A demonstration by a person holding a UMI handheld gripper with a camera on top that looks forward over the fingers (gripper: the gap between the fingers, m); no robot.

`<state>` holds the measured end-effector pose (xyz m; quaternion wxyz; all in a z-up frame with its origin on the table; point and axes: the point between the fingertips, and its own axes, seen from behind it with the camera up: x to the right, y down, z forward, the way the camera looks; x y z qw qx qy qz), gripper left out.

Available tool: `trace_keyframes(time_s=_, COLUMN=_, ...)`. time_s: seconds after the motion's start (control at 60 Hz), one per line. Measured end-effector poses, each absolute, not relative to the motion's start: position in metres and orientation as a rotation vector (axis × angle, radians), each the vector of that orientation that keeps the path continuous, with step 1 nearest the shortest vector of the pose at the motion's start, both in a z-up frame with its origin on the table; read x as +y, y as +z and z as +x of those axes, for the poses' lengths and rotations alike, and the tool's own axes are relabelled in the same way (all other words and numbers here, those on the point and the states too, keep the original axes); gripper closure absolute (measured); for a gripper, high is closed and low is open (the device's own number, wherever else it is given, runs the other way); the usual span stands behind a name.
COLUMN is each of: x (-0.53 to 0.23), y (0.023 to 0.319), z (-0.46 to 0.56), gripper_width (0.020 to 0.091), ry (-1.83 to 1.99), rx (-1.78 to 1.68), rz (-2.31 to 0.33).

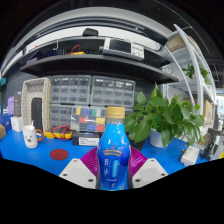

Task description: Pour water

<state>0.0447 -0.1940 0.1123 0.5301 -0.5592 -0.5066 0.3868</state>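
Clamping from both sides, the gripper (pixel 114 168) has its two white fingers (pixel 78 172) closed onto a blue plastic bottle with an orange cap (pixel 114 150), the purple pads (pixel 92 160) pressing against the bottle's flanks. The bottle stands upright between the fingers, its label facing the camera and its cap rising above them. Beneath and around it spreads the blue desk (pixel 45 158). Just ahead of the fingers, off to the left, a small flat red disc (pixel 59 154) lies on the desk. Farther left stands a white mug (pixel 30 136) with a handle, and behind it a tall beige frame-like stand (pixel 36 105). Beside the mug lies a low yellow object (pixel 60 132); what it is cannot be told. Beyond the bottle sit rows of clear plastic drawer boxes (pixel 88 98), with a smaller colourful set of boxes (pixel 88 121) before them. To the right of the bottle grows a leafy green potted plant (pixel 165 118). Dark shelves (pixel 85 62) run above, carrying a monitor-like device (pixel 127 46).
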Motion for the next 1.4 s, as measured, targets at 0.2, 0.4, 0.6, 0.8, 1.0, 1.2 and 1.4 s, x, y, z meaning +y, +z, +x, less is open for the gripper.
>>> trace_keyframes(time_s=0.2, x=-0.243, y=0.122, z=0.005, gripper_width=0.0745, ry=0.793, rx=-1.376, rz=-1.163)
trace_keyframes(time_s=0.4, x=-0.327, y=0.134, z=-0.052, gripper_width=0.0744, ry=0.549, rx=-1.585, rz=-0.788)
trace_keyframes(time_s=0.6, x=-0.395, y=0.139, z=-0.093, gripper_width=0.0745, ry=0.228, rx=-1.679, rz=-0.341)
trace_keyframes(time_s=0.8, x=-0.444, y=0.135, z=-0.119, gripper_width=0.0747, ry=-0.016, rx=-1.691, rz=0.009)
trace_keyframes(time_s=1.0, x=-0.476, y=0.145, z=-0.136, gripper_width=0.0747, ry=-0.277, rx=-1.591, rz=0.366)
trace_keyframes(time_s=1.2, x=-0.497, y=0.134, z=-0.146, gripper_width=0.0746, ry=-0.475, rx=-1.518, rz=0.643)
trace_keyframes(time_s=1.4, x=-0.496, y=0.128, z=-0.150, gripper_width=0.0747, ry=-0.465, rx=-1.537, rz=0.614)
